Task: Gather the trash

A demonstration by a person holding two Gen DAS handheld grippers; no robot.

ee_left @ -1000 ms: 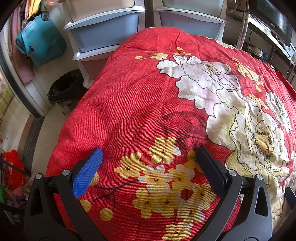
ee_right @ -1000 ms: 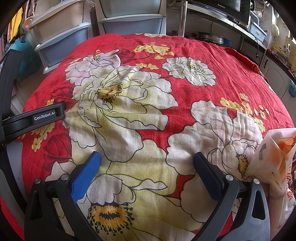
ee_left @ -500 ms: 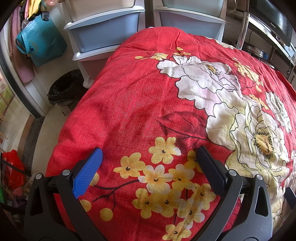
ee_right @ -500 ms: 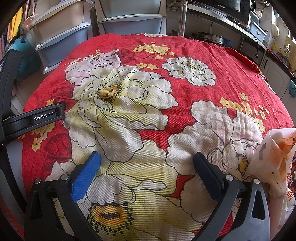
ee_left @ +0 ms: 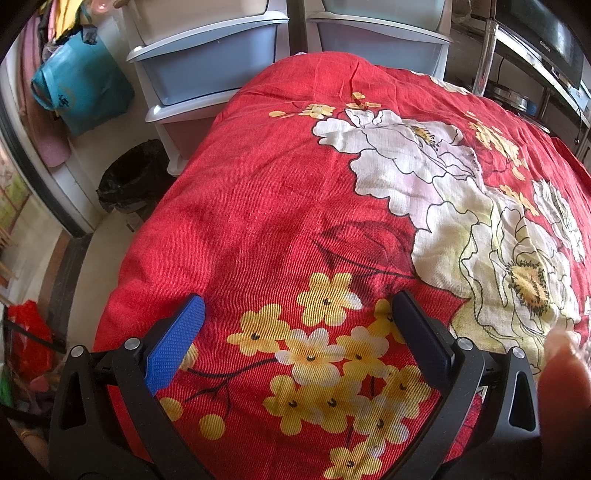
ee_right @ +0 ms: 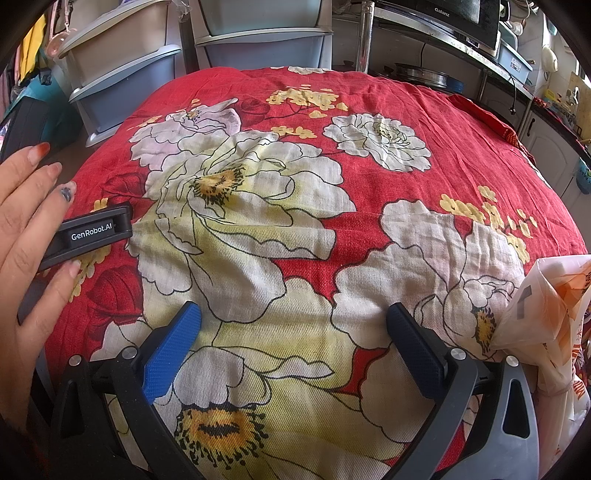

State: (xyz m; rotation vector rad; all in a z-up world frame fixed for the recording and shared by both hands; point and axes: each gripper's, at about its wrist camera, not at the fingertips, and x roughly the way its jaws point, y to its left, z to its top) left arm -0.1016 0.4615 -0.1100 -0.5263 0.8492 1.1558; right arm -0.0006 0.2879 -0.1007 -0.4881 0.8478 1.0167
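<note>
My left gripper (ee_left: 295, 325) is open and empty, low over the red floral cloth (ee_left: 280, 192) near its left edge. My right gripper (ee_right: 293, 332) is open and empty over the large white flower print of the same cloth (ee_right: 461, 122). A crumpled white and orange plastic bag (ee_right: 554, 314) lies on the cloth at the right edge, just right of the right gripper. A black-lined trash bin (ee_left: 129, 181) stands on the floor left of the table. The left gripper's body (ee_right: 92, 232) shows at the left of the right wrist view, with a bare hand (ee_right: 26, 240) on it.
Plastic drawer units (ee_left: 207, 70) stand behind the table. A teal bag (ee_left: 81, 85) hangs at the far left. A microwave (ee_right: 461, 14) and a metal pot (ee_right: 424, 75) sit on shelves at the back right. A red bag (ee_left: 29, 332) lies on the floor.
A bare hand has come into view beside the left gripper, and a fingertip shows at the lower right of the left wrist view. Both grippers have stayed in place and open.
</note>
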